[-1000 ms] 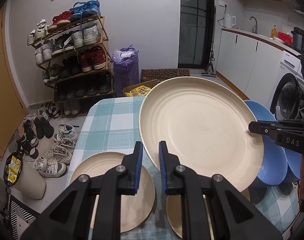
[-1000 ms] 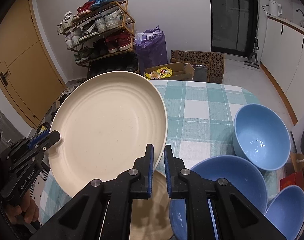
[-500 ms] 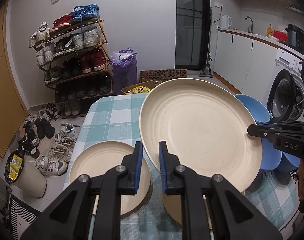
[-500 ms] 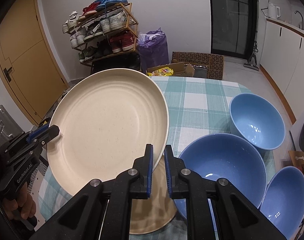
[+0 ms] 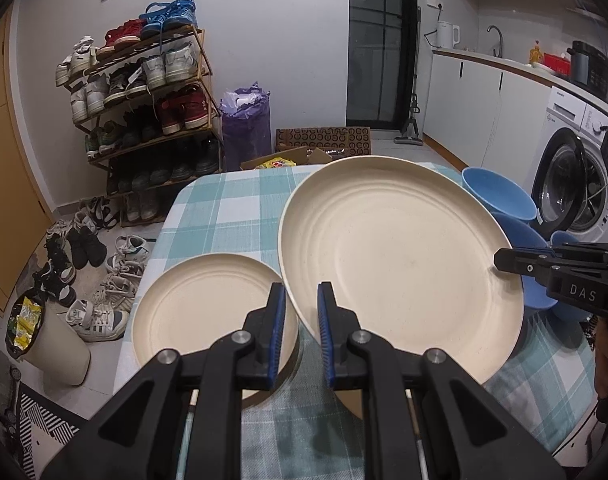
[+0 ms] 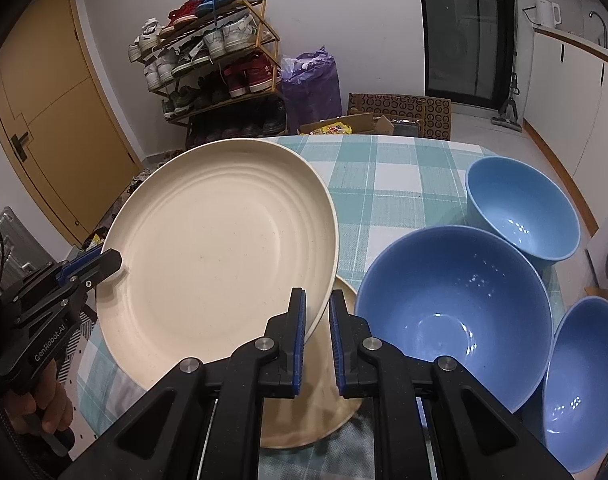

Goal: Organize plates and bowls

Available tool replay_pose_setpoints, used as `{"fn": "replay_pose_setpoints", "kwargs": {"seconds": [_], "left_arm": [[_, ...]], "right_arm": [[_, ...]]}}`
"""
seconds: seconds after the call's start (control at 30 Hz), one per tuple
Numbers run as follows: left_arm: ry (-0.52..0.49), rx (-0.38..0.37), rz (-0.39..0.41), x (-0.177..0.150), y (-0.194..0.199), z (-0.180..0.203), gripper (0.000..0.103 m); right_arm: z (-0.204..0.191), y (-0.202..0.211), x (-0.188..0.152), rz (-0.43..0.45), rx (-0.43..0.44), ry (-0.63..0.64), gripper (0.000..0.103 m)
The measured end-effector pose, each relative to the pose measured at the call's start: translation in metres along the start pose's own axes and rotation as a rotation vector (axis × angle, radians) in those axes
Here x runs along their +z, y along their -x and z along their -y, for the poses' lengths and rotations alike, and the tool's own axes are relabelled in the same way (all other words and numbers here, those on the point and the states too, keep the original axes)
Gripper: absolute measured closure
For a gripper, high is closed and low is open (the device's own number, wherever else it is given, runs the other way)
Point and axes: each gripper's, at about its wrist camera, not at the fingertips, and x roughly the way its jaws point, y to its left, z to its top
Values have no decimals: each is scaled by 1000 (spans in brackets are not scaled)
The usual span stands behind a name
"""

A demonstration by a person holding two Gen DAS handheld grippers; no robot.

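- While both grippers clamp opposite edges of it, the large cream plate hangs tilted above the checked tablecloth, filling the centre of the left wrist view and the left-centre of the right wrist view.
- The left gripper has its blue-padded fingers closed on the plate's near rim at lower centre of its own frame; in the right wrist view it reaches in from the left edge, with a hand on its grip at lower left.
- The right gripper pinches the plate's rim at lower centre of its frame; in the left wrist view it enters from the right edge, its tip on the plate's far rim.
- A small cream plate lies flat on the cloth at lower left of the left wrist view, just beside the raised plate.
- Another cream plate rests on the cloth under the raised one, partly hidden behind the right gripper's fingers.
- Three blue bowls sit on the right of the right wrist view: a big blue bowl at centre right, a second bowl behind it, a third bowl at the lower right edge.
- A shoe rack stands against the wall at upper left, and a washing machine at the right edge.
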Motion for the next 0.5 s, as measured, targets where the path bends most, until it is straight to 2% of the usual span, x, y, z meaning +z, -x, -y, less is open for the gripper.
{"fn": "replay_pose_setpoints", "kwargs": {"seconds": [0.2,0.5], "left_arm": [[10,-9,-25,-11,-11,-3,89],[11,-12,-37,-27,-16,-5,89]], "right_arm": [[-6,-11,-18,-17,-32,24,91],[-6,-17,-32,-27,-18,9,91]]}}
